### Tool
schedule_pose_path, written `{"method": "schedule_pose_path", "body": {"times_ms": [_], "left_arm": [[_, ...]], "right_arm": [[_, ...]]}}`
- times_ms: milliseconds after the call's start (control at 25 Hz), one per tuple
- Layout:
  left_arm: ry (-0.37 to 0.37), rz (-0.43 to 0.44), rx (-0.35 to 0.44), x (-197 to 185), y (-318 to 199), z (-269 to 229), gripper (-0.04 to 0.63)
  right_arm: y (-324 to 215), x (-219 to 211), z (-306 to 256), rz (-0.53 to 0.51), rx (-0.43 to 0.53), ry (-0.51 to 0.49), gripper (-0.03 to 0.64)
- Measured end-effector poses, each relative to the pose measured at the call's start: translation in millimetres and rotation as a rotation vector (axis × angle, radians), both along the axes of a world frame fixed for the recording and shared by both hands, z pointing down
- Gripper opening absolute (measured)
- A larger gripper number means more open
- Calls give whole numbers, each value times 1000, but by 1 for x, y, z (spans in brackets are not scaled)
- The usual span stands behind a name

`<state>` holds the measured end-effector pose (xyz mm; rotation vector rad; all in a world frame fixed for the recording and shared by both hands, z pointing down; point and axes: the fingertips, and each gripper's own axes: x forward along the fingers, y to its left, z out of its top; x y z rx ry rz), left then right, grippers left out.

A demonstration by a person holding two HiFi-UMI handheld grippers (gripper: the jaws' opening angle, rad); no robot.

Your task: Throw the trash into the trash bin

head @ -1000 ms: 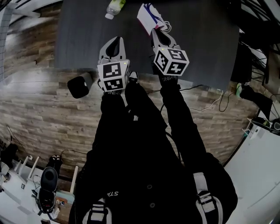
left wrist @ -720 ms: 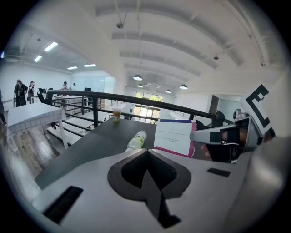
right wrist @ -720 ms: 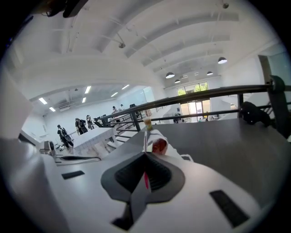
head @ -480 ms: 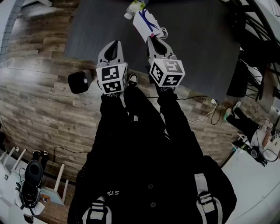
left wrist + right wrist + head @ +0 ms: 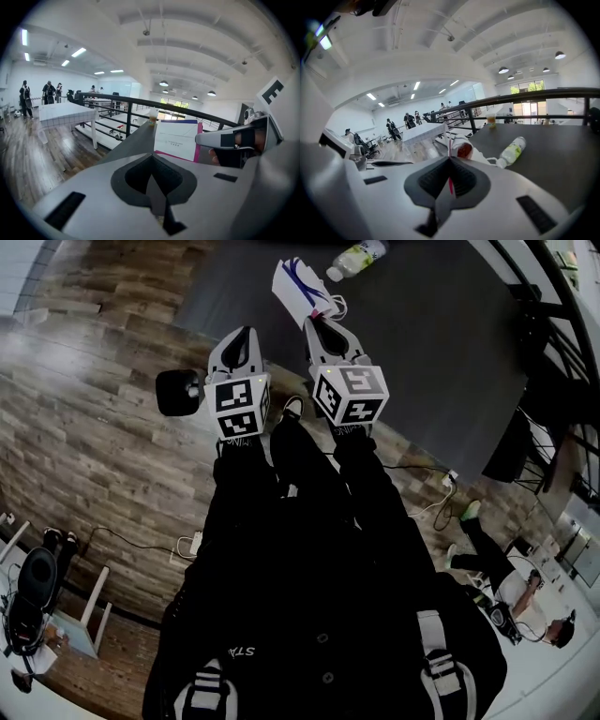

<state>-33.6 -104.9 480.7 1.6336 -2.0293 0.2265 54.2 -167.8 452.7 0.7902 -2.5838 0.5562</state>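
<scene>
Closest in, my left hand-held gripper [image 5: 246, 334] was clenched on nothing, just sitting beside the right one. The right hand-held gripper [image 5: 319, 324] was clamped on the white paper bag [image 5: 298, 289]. Its own camera showed a pink edge of the bag pinched right where the jaws met, with the rest sticking out in front and seemingly clear of the floor. So the trash was at the gripper tips, not binned yet.

I'd call this the carry step: pickup done, drop-off pending.

Just left of the left gripper, on the wood floor [image 5: 84, 427], sat a small black tub [image 5: 176, 393] that I took for the trash bin, though I couldn't make out its opening. Next move, as I figured it, was getting the right gripper across to that side and over the tub, then letting the jaws go.

Further out, a plastic bottle [image 5: 356, 259] lay on its side on the dark grey mat [image 5: 422, 324], probably next in line.
</scene>
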Motion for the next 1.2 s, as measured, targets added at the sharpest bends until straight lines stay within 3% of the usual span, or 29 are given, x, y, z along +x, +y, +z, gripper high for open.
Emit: {"method": "schedule_pose_path", "body": {"times_ms": [640, 1200], "left_arm": [[18, -285, -30, -162, 120, 23, 0], [91, -499, -121, -240, 243, 98, 0]], "right_arm": [[115, -192, 24, -344, -30, 12, 17], [241, -302, 98, -614, -104, 80, 17]]}}
